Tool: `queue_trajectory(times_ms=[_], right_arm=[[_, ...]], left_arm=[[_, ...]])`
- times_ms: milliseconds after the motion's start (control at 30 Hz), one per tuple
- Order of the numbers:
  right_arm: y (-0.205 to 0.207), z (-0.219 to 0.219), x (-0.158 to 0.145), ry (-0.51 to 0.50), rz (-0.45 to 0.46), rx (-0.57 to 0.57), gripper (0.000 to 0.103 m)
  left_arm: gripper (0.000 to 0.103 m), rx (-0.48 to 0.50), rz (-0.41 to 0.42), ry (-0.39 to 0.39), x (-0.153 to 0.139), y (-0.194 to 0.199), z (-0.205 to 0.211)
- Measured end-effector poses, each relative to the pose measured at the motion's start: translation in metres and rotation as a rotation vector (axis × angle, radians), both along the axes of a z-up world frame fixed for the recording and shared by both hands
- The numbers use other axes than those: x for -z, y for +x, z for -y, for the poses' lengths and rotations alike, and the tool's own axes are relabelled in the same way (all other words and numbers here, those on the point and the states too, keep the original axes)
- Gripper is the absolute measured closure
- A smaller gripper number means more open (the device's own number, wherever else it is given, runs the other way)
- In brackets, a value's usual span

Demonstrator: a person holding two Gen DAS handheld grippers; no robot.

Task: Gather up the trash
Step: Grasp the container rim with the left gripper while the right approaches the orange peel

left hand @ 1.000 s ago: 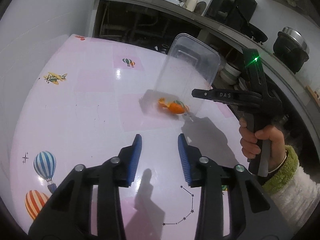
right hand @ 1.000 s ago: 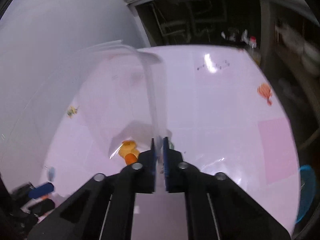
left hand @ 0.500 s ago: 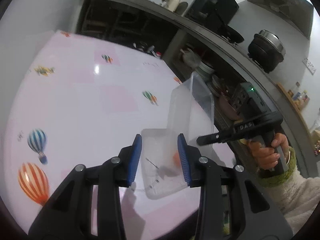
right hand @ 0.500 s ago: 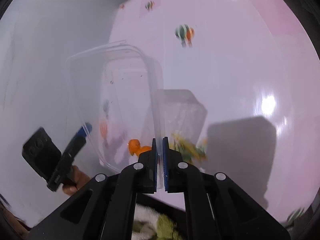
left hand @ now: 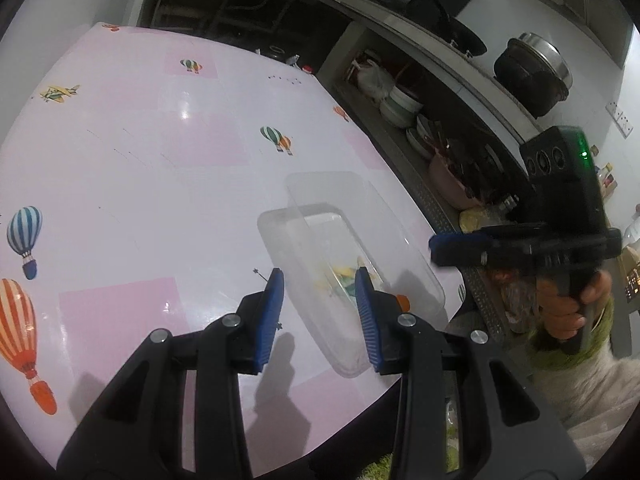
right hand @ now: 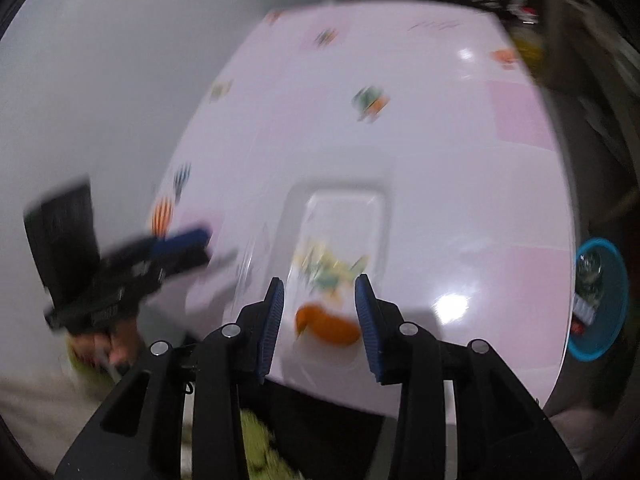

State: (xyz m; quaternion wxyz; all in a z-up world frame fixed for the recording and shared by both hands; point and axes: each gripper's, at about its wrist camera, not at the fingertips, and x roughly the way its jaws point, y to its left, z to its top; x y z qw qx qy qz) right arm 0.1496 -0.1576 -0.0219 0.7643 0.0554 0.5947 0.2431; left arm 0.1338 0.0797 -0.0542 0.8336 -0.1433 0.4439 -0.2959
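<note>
Clear plastic container [left hand: 352, 264] sits flat on the tabletop [left hand: 160, 184] near its front edge, rectangular with rounded corners, thin glossy walls. Inside: an orange rounded scrap [right hand: 326, 326] and a heap of yellow-green bits [right hand: 330, 266] (too blurred in the right wrist view to name the material). In the left wrist view only the scrap's orange tip shows, behind the right blue pad.

Tabletop is glossy pink-and-white vinyl, printed with striped hot-air balloons [left hand: 24, 236] and a small yellow plane [left hand: 60, 92].

Left tool [left hand: 320, 304]: jaws partly apart, ribbed blue pads [left hand: 272, 312] straddling the container's near end from above. No contact visible, nothing clamped.

Right tool [right hand: 320, 308]: jaws opening, container and trash seen between the pads but below them, pads pressing on nothing. In the left wrist view the right tool [left hand: 438, 246] hangs just right of the container, black body with a green light, held by a hand [left hand: 568, 312] in a green cuff and fuzzy white sleeve.

Teal round bin [right hand: 598, 300] beyond the tabletop's right edge in the right wrist view, with some items inside. Stacked bowls [left hand: 400, 108] and a dark metal-lidded pot [left hand: 532, 76] on the shelves behind.
</note>
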Motion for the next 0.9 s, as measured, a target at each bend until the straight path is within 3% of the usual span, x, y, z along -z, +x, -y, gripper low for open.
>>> queue_trajectory(times_ms=[133, 467, 567, 700, 900], right_arm=[[0.001, -0.037, 0.011, -0.130, -0.116, -0.175, 0.066], [0.038, -0.090, 0.054, -0.378, -0.325, -0.310, 0.066], [0.043, -0.100, 0.064, -0.395, -0.349, -0.326, 0.069], [0.045, -0.102, 0.067, -0.375, -0.354, -0.333, 0.081], [0.040, -0.087, 0.054, -0.302, -0.272, -0.304, 0.090]], left_arm=[[0.069, 0.006, -0.010, 0.003, 0.003, 0.002, 0.003], [0.069, -0.004, -0.017, -0.010, 0.005, 0.009, -0.002], [0.069, -0.005, -0.017, -0.014, 0.006, 0.011, -0.004], [0.069, -0.010, -0.014, -0.022, 0.005, 0.014, -0.007], [0.068, -0.026, -0.016, -0.027, 0.006, 0.014, -0.013]])
